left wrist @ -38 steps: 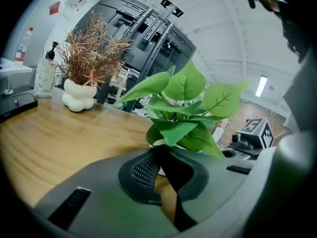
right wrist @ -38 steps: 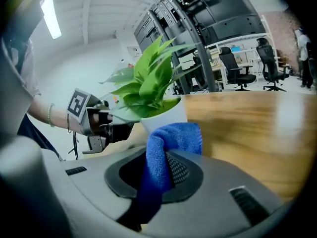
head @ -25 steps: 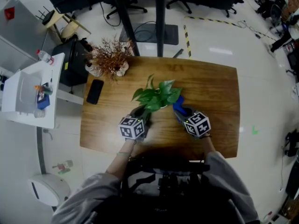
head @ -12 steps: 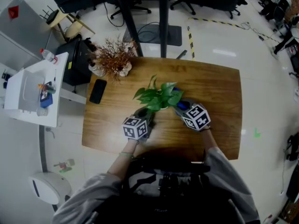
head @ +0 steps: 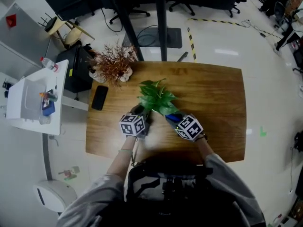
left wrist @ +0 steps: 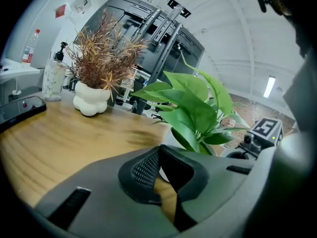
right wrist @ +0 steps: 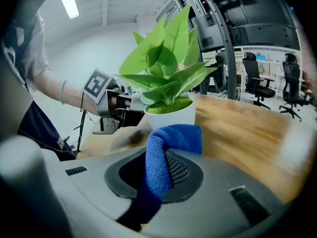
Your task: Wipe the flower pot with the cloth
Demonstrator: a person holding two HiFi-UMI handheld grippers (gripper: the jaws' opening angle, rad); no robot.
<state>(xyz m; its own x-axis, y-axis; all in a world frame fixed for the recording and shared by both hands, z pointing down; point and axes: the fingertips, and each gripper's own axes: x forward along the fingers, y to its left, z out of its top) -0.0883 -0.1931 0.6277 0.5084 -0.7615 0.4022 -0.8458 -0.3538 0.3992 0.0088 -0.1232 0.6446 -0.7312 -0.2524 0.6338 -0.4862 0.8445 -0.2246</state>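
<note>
A white flower pot point(right wrist: 171, 117) with a green plant point(head: 156, 97) stands mid-table; in the head view the leaves hide the pot. My left gripper point(head: 141, 111) is at the pot's left side, jaws closed at the rim point(left wrist: 167, 135). In the right gripper view the left gripper point(right wrist: 130, 115) touches the pot's upper wall. My right gripper point(head: 171, 117) is shut on a folded blue cloth point(right wrist: 166, 148), just in front of the pot and to its right. I cannot tell whether the cloth point(head: 176, 118) touches the pot.
On the wooden table point(head: 213, 103), a white vase of dried brown twigs point(head: 112, 65) stands at the back left corner, with a black phone point(head: 98, 97) near the left edge. A white side cart point(head: 28, 103) is off to the left. Office chairs stand beyond the table.
The plant has shifted a little left and back on the table and its leaves have turned. My right gripper with the cloth has moved left, closer to the pot's front.
</note>
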